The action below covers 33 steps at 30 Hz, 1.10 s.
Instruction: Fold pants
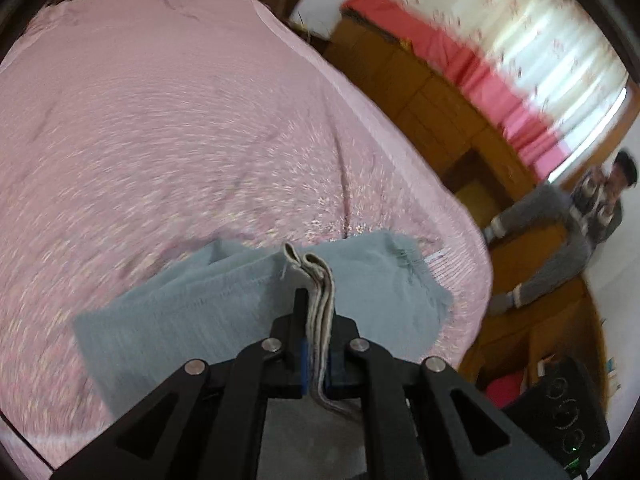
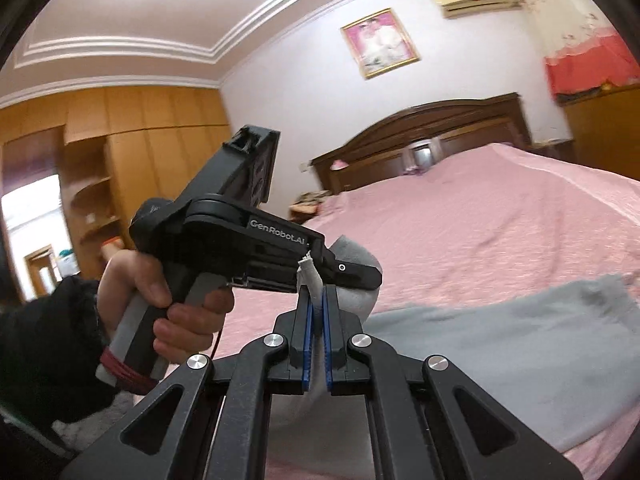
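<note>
In the left wrist view the left gripper sits at the bottom centre of the frame, its fingers clenched on several stacked layers of the pale blue-grey pants, whose folded edge sticks up between them. The rest of the garment spreads out below and to both sides over the pink bedspread, with a frayed hem toward the right centre of the picture. A second person in a grey sweater is at the right edge, blurred. In the right wrist view the right gripper, at the bottom centre, is likewise clamped on a bunch of the same fabric, a white tuft poking up above its blue-padded fingers. The cloth runs from there to the lower right across the bed. Just beyond it, at centre left, a hand holds the other black gripper by its handle. A dark wooden headboard stands at the upper right, a wooden wardrobe at the left.
</note>
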Each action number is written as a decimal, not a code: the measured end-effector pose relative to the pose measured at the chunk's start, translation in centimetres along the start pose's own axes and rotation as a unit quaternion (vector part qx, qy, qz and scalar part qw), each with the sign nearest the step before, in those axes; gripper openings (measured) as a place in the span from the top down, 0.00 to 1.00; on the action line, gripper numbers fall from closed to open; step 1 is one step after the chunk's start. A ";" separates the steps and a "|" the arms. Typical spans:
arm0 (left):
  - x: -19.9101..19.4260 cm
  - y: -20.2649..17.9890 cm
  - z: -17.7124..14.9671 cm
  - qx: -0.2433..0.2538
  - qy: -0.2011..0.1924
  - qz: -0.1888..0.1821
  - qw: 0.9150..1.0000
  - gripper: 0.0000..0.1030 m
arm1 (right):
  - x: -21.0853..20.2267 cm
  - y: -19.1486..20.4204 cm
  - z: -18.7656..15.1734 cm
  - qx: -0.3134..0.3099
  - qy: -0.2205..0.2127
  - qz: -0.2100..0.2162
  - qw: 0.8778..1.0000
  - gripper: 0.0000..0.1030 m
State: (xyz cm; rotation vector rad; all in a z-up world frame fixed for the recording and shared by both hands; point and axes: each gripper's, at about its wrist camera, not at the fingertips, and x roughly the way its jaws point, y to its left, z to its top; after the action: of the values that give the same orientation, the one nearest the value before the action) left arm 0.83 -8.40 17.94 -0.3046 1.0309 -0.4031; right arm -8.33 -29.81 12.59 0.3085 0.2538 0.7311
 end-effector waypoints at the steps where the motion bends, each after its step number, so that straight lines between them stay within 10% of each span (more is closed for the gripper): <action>1: 1.3 -0.9 0.8 0.004 0.010 0.008 1.000 0.96 | -0.2 -1.4 0.0 0.016 0.000 -0.009 1.000 0.95; 14: 15.6 -11.9 2.7 0.078 0.110 0.026 0.991 0.95 | -7.9 -11.8 -2.2 0.142 -0.005 -0.143 0.979 0.96; 26: 20.4 -16.1 4.0 0.126 0.150 0.007 0.981 0.92 | -11.5 -15.0 -3.1 0.227 -0.039 -0.207 0.951 0.95; 30: 21.1 -17.0 5.3 0.134 0.136 -0.076 0.979 0.53 | -12.0 -17.0 -3.7 0.268 -0.034 -0.257 0.928 0.95; 33: 17.9 -15.1 6.3 0.101 0.060 -0.153 0.981 0.45 | -13.8 -17.9 -4.3 0.296 -0.049 -0.322 0.898 0.65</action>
State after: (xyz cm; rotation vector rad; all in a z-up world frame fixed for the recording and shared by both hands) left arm 11.72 -29.64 13.82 -0.2589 1.0541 -0.8071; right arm -8.74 -51.07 3.82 0.7943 0.4538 -0.0399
